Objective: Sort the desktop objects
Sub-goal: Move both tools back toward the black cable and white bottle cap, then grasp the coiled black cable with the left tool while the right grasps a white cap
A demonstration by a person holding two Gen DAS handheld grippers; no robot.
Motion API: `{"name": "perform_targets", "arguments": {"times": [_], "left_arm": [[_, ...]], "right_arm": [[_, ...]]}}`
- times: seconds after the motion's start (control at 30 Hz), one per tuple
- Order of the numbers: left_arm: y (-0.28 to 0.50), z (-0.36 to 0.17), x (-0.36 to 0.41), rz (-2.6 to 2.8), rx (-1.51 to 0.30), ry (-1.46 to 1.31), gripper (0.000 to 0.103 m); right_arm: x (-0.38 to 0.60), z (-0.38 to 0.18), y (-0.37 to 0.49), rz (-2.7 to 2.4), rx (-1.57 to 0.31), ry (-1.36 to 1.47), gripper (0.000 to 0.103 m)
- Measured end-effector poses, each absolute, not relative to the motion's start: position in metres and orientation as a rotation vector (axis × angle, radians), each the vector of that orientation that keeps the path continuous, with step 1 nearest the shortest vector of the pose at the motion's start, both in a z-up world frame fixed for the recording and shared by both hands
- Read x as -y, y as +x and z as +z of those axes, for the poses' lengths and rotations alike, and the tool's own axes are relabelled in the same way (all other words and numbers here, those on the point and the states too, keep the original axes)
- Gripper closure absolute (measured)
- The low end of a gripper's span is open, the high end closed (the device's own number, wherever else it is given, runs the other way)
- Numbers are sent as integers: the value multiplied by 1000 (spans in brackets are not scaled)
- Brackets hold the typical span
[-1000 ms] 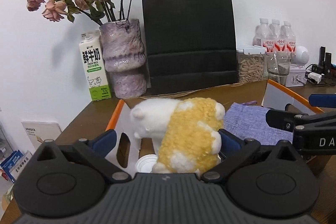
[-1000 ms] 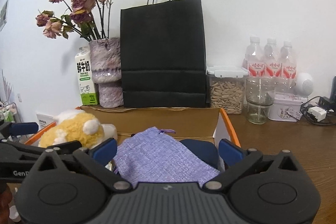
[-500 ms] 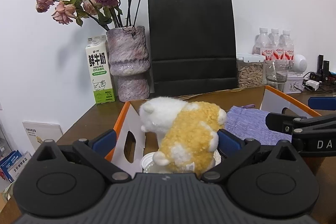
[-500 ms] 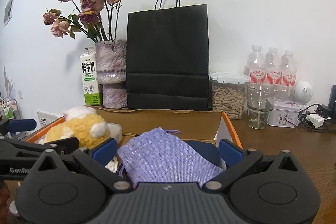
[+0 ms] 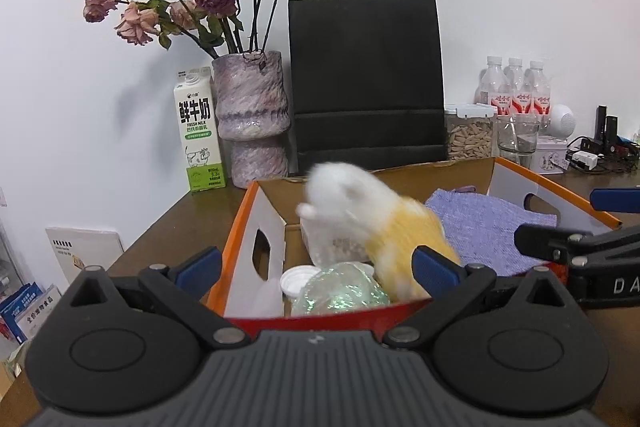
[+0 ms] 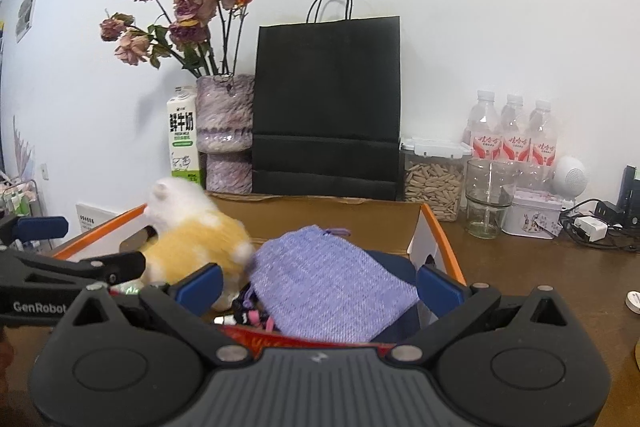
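A white and yellow plush toy (image 5: 372, 215) lies blurred in the orange-rimmed cardboard box (image 5: 240, 223), over a clear shiny wrapped item (image 5: 340, 291) and a white cap (image 5: 298, 277). It also shows in the right wrist view (image 6: 192, 239). My left gripper (image 5: 316, 267) is open just before the box, and the toy is free of its fingers. A purple woven pouch (image 6: 328, 283) lies in the box's right half on something dark blue. My right gripper (image 6: 320, 285) is open above the pouch and holds nothing.
Behind the box stand a milk carton (image 5: 198, 131), a purple vase with dried roses (image 5: 250, 123), a black paper bag (image 5: 366, 79), a jar of seeds (image 5: 468, 131), a glass (image 6: 486, 199), three bottles (image 6: 512, 131) and a tin (image 6: 530, 217). Cables lie at the right.
The left gripper has opened and drawn back. The plush toy has left its fingers and dropped into the box, tipping rightwards toward the pouch. The right gripper has barely moved.
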State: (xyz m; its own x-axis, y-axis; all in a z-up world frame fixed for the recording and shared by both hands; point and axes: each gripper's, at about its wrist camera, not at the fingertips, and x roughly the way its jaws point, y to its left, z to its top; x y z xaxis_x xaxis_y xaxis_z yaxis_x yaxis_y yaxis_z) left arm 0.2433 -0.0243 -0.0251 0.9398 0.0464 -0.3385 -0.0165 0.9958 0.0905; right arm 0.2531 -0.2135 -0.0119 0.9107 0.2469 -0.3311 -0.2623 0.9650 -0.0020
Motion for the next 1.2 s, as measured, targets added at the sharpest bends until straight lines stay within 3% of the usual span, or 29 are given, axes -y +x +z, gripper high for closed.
{"name": "perform_targets", "arguments": {"times": [0.47,0.83,1.2], "left_arm": [[203,-31,-4,-22,-432,41,0],[192,-43,-25,-45,-522,28,0],[203,-54,-44,-44,-595,52,0]], "right_arm": [[201,-17,207,300,-344,-113,0],[183,-33,197,338,-524,-119,0],[172,-49,207,331,-665,-84,10]]}}
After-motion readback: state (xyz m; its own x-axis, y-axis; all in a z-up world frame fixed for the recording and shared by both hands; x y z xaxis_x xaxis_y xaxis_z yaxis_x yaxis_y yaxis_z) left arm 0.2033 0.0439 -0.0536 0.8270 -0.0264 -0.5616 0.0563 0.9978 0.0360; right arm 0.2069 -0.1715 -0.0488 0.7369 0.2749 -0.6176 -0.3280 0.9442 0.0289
